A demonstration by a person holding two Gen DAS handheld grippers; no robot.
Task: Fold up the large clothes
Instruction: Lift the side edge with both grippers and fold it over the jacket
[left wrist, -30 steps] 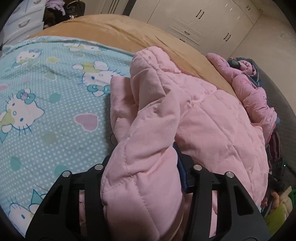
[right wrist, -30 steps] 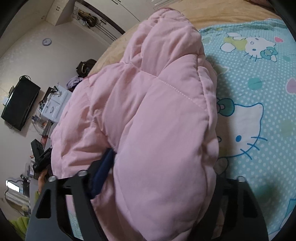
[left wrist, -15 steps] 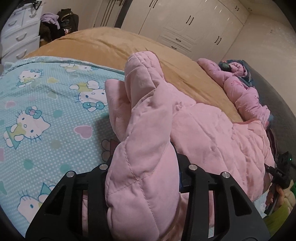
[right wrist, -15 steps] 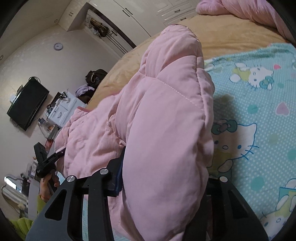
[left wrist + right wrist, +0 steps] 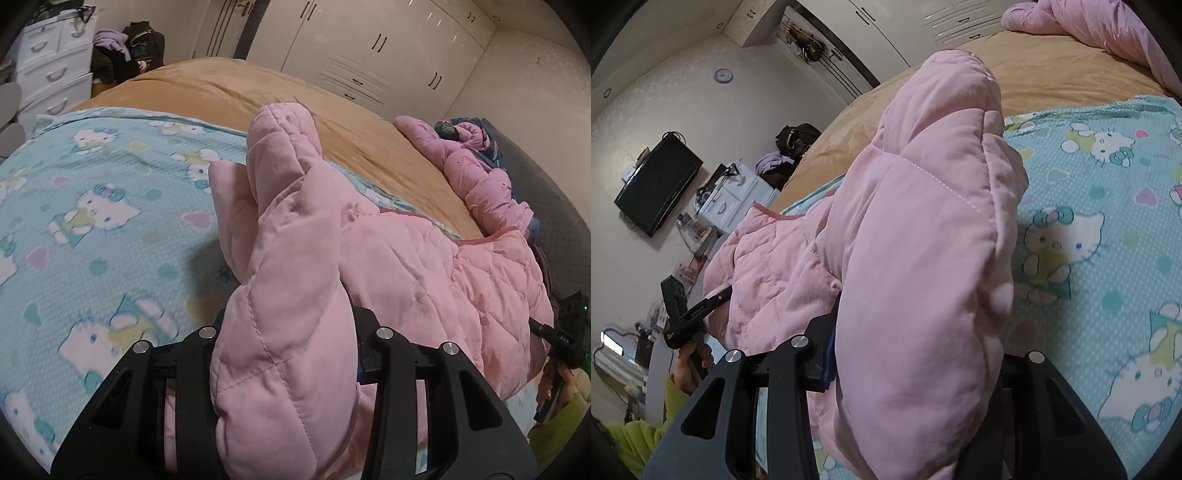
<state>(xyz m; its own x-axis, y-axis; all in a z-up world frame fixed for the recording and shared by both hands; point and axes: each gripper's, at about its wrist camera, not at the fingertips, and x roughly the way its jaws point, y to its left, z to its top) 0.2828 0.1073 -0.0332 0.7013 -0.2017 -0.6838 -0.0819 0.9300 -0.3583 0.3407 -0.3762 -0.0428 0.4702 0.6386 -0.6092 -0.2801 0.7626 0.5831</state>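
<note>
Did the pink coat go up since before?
Yes. The pink coat, clamped in the left hand-held gripper, lifted off the cartoon-cat sheet, rising toward the wardrobe doors.

No word, brand, label or number can be read anywhere in my two views. The wall clock [image 5: 723, 75] is too small for me to make out numerals, and the blue bedsheet [image 5: 110, 229] carries only cartoon cats and hearts.

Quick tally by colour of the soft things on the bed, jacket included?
Pink: 2, the quilted jacket held in both grippers and a bundled quilt at the far side.
Blue: 1, the cartoon-cat blanket.
Tan: 1, the bedspread.
Total: 4.
</note>
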